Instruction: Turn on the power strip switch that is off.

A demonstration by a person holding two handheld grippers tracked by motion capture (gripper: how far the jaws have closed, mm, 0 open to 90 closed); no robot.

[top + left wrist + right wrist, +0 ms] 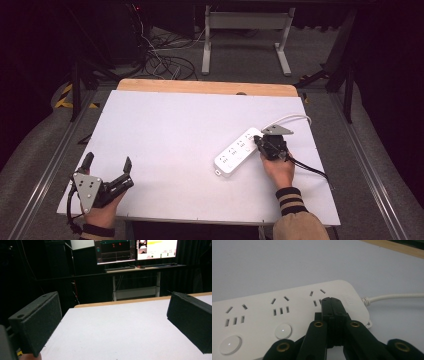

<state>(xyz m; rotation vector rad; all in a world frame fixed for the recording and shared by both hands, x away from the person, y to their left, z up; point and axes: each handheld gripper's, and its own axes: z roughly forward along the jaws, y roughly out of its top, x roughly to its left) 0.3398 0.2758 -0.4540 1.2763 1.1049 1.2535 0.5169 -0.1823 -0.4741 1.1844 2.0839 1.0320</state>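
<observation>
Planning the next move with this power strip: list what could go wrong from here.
1. The right hand-held gripper, jaws shut, sits over the power strip by its last socket; a push may slide the strip, since the left hand-held gripper is open and far away.
2. The cord runs off the table and may drag the strip.

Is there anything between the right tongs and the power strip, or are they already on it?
Nothing visible stands between them. The right tongs are shut, with their tips over the power strip, by the socket nearest its white cord. Whether they actually touch it is unclear. The left tongs are open, far off.
</observation>
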